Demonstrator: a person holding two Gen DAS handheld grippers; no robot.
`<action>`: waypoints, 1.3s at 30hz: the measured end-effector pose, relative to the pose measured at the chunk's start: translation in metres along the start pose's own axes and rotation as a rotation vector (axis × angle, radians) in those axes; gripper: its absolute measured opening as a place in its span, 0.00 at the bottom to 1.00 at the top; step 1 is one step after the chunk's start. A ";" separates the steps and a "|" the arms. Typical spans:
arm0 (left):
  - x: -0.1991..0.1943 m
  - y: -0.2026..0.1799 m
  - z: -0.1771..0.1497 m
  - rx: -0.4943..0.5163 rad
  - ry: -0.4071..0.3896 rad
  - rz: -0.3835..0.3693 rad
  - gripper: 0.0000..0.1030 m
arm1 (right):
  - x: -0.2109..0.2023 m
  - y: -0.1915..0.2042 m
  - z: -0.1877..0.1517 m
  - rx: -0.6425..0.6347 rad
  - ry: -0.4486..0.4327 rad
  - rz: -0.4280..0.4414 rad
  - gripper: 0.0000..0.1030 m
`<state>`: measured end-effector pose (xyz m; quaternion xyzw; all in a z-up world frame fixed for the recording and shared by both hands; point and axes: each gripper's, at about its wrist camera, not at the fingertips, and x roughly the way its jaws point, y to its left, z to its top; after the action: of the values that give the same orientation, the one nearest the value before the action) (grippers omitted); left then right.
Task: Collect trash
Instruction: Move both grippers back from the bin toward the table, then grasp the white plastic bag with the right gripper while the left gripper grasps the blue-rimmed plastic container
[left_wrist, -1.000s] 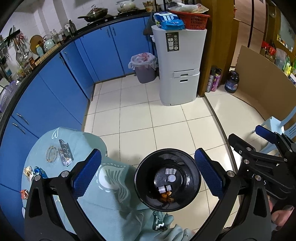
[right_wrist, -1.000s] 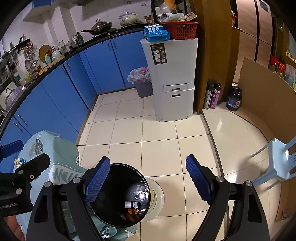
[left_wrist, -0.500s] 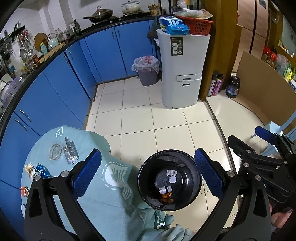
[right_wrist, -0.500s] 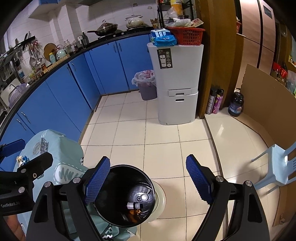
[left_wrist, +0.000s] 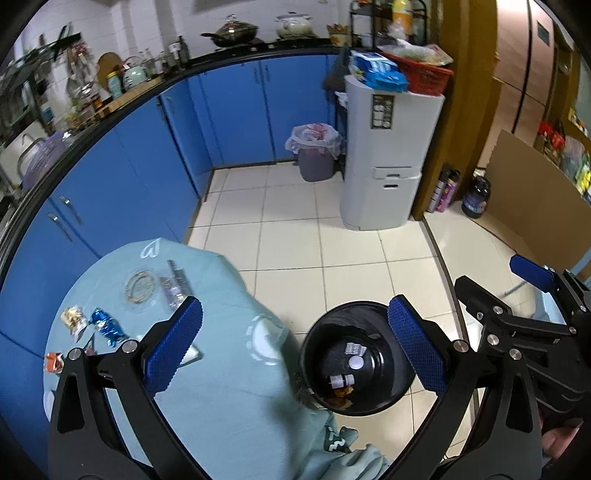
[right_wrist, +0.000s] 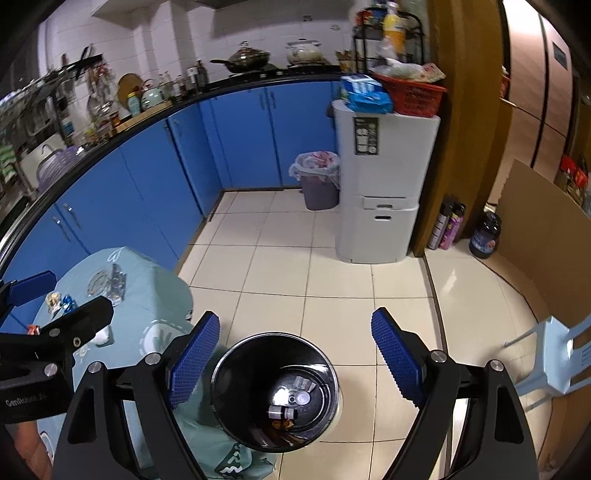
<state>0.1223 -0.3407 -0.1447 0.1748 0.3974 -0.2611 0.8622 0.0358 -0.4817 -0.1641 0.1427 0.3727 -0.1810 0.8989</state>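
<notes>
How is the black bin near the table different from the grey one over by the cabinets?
The black bin has no liner and shows bottles and scraps at its bottom; the grey bin has a pale plastic bag over its rim. The black one stands beside the table, the grey one beside the white unit. Both stand upright, lidless.

Both wrist cameras looked steeply down and forward from close above. They shared the black bin (left_wrist: 354, 358) (right_wrist: 275, 391), the table (left_wrist: 229, 387) (right_wrist: 147, 295) and the kitchen floor (left_wrist: 295, 240) (right_wrist: 314, 258).
</notes>
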 end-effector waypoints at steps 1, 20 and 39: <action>-0.001 0.008 -0.001 -0.011 -0.002 0.004 0.96 | -0.001 0.007 0.000 -0.011 -0.003 0.006 0.83; -0.034 0.147 -0.055 -0.218 -0.017 0.158 0.96 | -0.002 0.145 0.002 -0.230 -0.019 0.130 0.88; -0.042 0.289 -0.140 -0.489 0.065 0.313 0.96 | 0.041 0.253 -0.014 -0.392 0.056 0.198 0.88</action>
<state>0.1864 -0.0244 -0.1725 0.0293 0.4441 -0.0157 0.8954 0.1634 -0.2590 -0.1719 0.0060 0.4097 -0.0118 0.9121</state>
